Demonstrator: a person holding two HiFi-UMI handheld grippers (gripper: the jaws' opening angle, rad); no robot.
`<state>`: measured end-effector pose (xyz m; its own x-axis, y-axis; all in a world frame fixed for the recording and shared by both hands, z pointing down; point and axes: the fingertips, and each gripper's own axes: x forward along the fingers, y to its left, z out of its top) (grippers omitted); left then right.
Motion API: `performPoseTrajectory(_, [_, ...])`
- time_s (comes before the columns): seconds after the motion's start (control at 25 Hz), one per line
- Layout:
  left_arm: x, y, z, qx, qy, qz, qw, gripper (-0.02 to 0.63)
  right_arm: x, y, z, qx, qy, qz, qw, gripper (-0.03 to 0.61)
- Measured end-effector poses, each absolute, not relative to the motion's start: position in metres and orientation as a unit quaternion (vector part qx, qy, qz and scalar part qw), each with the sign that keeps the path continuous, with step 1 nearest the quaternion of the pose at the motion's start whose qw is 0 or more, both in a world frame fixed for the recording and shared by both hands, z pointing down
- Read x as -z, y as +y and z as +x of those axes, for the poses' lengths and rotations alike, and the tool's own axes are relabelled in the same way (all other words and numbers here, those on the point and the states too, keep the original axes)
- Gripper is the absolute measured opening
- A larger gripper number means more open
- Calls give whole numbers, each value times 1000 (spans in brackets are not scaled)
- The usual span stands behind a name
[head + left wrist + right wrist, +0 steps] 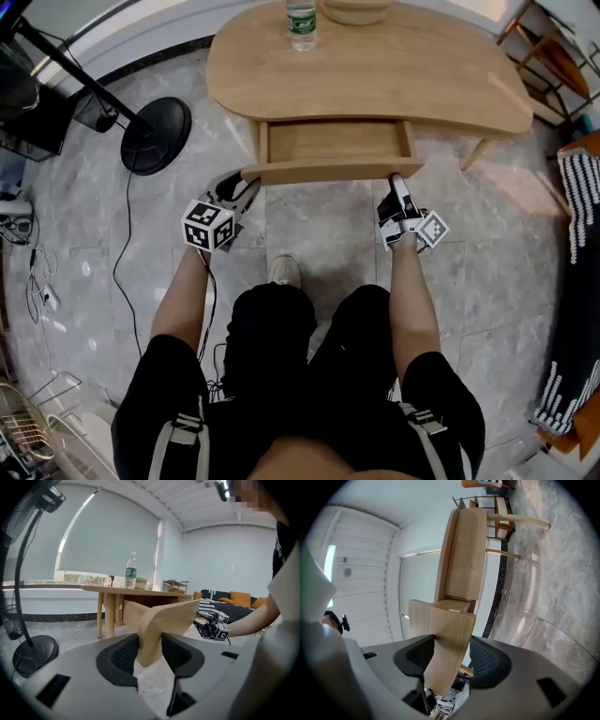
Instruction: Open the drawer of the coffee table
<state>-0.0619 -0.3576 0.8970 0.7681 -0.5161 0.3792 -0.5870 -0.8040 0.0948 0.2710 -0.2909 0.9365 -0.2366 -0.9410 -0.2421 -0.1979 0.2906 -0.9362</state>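
Observation:
The light wooden coffee table stands ahead of me in the head view, its drawer pulled out toward me and showing a bare wooden inside. My left gripper is clamped on the left end of the drawer front. My right gripper holds its right end. In the left gripper view the wooden drawer front runs between the pads of the left gripper, and the right gripper shows farther along it. The right gripper view has the drawer front pinched in the right gripper.
A water bottle and a pale bowl stand on the tabletop's far side. A black round stand base with a trailing cable sits on the tiled floor at left. A wooden rack and striped cloth are at right. My shoe is below the drawer.

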Motion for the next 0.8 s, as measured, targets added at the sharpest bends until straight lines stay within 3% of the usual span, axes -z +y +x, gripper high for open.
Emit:
performPoseTrajectory(0.48, [-914, -322, -69, -195, -272, 937, 102, 168, -956, -257, 267, 436, 657, -460, 409, 253])
performPoseTrajectory(0.52, [-916, -321, -69, -196, -272, 937, 100, 170, -961, -255, 269, 436, 654, -471, 401, 239])
performPoseTrajectory(0.6, [-917, -321, -69, -190, -274, 937, 103, 173, -965, -252, 273, 432, 647, -489, 394, 144])
performPoseTrajectory(0.8, [-916, -321, -71, -188, -295, 930, 113, 179, -965, -243, 285, 423, 646, -531, 351, 149])
